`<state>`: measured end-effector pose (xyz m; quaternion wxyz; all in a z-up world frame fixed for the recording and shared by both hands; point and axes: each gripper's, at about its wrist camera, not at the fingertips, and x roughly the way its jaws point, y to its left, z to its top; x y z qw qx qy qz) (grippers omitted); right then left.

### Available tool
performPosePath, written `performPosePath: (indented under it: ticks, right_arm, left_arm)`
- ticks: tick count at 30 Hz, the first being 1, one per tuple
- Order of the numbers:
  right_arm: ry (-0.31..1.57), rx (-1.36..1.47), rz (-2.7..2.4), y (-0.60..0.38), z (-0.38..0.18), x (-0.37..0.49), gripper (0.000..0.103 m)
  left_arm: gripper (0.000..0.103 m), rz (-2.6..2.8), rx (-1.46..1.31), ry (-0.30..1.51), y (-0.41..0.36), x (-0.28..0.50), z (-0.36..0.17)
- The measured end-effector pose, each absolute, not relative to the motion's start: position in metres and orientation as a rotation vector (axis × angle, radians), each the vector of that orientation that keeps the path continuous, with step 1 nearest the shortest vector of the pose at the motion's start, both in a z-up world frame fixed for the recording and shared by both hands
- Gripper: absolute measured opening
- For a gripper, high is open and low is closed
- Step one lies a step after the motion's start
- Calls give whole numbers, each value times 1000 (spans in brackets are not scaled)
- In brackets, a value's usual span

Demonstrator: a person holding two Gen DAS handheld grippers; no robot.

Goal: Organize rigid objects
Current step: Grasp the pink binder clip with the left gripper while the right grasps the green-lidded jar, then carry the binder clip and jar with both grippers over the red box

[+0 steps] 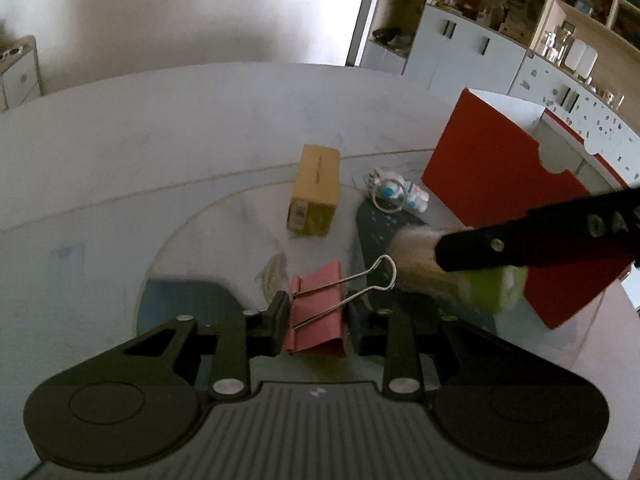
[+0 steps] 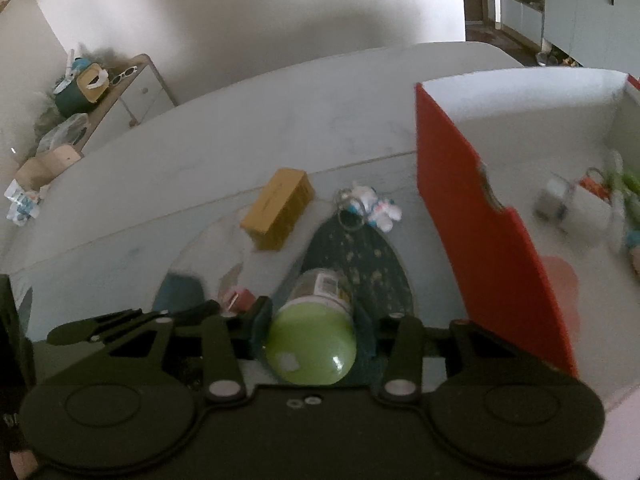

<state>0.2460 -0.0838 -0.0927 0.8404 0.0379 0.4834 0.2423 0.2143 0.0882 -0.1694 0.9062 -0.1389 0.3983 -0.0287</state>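
My left gripper [image 1: 316,320] is shut on a pink binder clip [image 1: 318,312] with wire handles, held over the table. My right gripper [image 2: 312,332] is shut on a small bottle with a green cap [image 2: 312,344]; in the left wrist view the bottle [image 1: 460,276] shows blurred at the right under the black finger [image 1: 520,240]. A yellow box [image 1: 314,196] [image 2: 278,208] and a small white-and-blue toy keychain [image 1: 396,192] [image 2: 368,206] lie on the table beyond. A red-and-white box [image 2: 480,216] [image 1: 500,184] stands open at the right with several items inside.
A dark patterned mat [image 2: 360,256] [image 1: 380,232] lies under the grippers on the white table [image 2: 240,140]. A side cabinet with clutter [image 2: 80,88] stands at the far left. Shelves and cupboards [image 1: 500,20] are behind.
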Motion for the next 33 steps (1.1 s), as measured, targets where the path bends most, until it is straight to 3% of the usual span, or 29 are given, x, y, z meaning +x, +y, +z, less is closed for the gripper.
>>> performPosePath:
  ticks: [19, 33]
  right_arm:
    - [892, 168, 507, -146, -22, 208, 43]
    - [819, 170, 473, -231, -4, 241, 43]
  left_arm:
    - [29, -157, -289, 794, 59, 173, -100]
    - [29, -224, -207, 691, -4, 208, -31]
